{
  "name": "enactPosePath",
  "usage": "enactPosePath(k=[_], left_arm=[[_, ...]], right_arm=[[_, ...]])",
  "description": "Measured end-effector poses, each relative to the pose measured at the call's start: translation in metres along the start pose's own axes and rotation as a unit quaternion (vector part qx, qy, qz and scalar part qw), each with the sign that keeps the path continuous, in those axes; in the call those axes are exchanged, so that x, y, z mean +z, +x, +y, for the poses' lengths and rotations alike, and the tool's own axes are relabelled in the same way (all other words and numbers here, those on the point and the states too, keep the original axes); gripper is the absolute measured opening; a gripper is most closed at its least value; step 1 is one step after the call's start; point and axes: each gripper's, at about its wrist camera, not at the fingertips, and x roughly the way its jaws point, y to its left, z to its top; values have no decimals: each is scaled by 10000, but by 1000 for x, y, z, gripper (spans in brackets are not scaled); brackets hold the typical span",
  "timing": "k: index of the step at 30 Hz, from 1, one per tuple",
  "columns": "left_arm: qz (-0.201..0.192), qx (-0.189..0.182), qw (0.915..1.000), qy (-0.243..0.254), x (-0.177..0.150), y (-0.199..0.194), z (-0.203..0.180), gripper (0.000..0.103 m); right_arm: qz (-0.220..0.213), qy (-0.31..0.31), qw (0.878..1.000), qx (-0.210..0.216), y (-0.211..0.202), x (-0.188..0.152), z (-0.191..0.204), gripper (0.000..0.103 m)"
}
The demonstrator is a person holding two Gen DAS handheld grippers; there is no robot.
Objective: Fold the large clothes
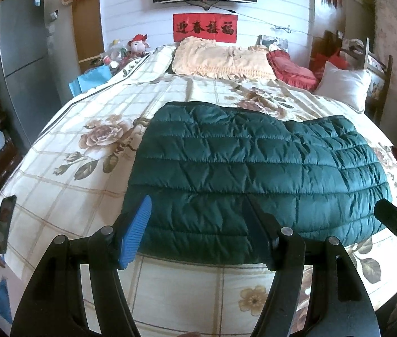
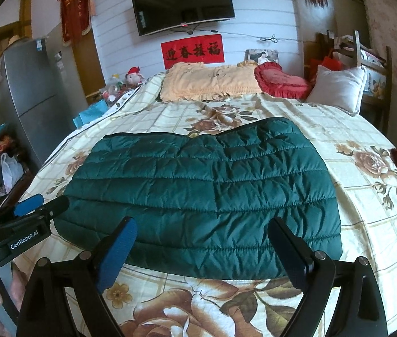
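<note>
A bed (image 1: 58, 185) with a cream floral quilt fills both views, and on its near half lies the dark green quilted down jacket (image 1: 254, 168), spread flat as a wide rectangle with its near hem just short of the bed's front edge. No sleeves or collar show, so it looks to be already folded in on itself at least once; a seam or flap edge runs up from the middle of the near hem. The step in hand seems to be the approach for another fold. The next move calls for each pair of fingers to pinch the near hem, one toward each corner, and carry it over to the far edge, or one side across to the other.

The left gripper (image 1: 198, 233) hangs above the left half of the near hem, tilted downward, its fingers (image 1: 136, 233) spread apart with nothing between them. The right gripper (image 2: 204, 252) hovers beside it over the right half, likewise pitched down, fingers (image 2: 117, 252) released and wider apart, clear of the fabric.
</note>
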Motion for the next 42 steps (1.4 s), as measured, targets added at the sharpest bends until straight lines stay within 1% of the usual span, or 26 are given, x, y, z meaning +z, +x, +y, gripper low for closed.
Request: enactPosePath(k=[13, 35, 39, 42], left_arm=[[-14, -95, 9999, 52, 1, -1, -4, 67], [-40, -128, 9999, 66, 1, 2, -9, 67], [-120, -103, 9999, 50, 1, 4, -8, 67], [-77, -143, 9999, 43, 0, 6, -4, 67]], right_arm=[[54, 73, 10000, 40, 1, -1, -2, 93], [120, 101, 9998, 91, 6, -3, -4, 93], [155, 114, 9998, 111, 8, -5, -3, 93], [153, 109, 9998, 109, 8, -5, -3, 93]])
